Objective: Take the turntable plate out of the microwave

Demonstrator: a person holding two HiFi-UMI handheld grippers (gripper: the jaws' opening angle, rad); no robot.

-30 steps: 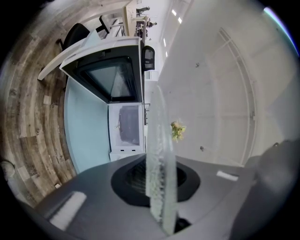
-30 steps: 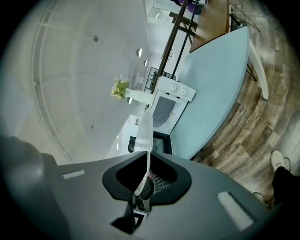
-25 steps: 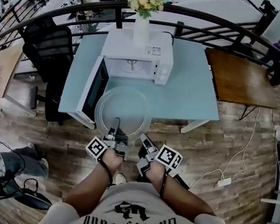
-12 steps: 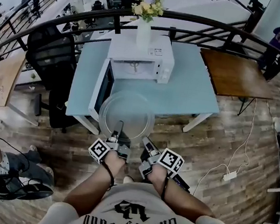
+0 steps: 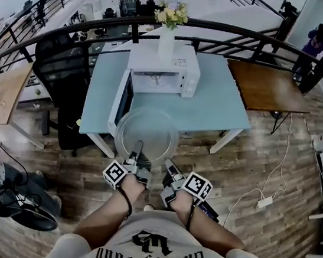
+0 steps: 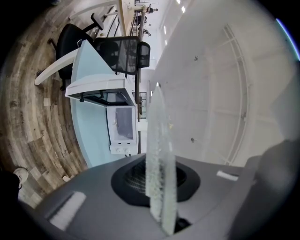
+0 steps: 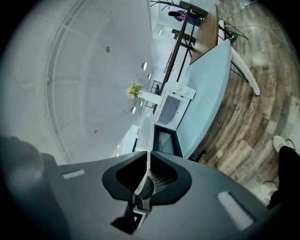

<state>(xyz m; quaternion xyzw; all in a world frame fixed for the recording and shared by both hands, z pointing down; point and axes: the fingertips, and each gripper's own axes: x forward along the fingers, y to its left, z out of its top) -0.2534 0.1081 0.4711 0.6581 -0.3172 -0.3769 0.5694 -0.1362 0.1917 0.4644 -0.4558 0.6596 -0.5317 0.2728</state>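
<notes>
The plate (image 5: 147,134) is out of the microwave (image 5: 166,72) and up in the air, held roughly level between the two grippers. It hangs across the front edge of the pale blue table (image 5: 215,106), half over that edge and half over the plank floor (image 5: 251,168), just in front of the open door (image 5: 121,99), which swings out to the left.

The left gripper (image 5: 136,153) is nearly closed, its jaws pinching the near rim close to its middle. The right gripper (image 5: 169,166) is nipped onto the same rim a little further right, jaws just as narrow. From both of them the plate stretches straight ahead, away from the person and toward the microwave, so all its weight sits beyond the two grips.

It is a round disc of clear glass, smooth on top with a thick, pebbly-looking edge, and has no long side to mind. I'd say the bare stretch of table right of the microwave is the handiest place for it, on the right gripper's side. Hard glass held only by its rim may well slip if tilted
</notes>
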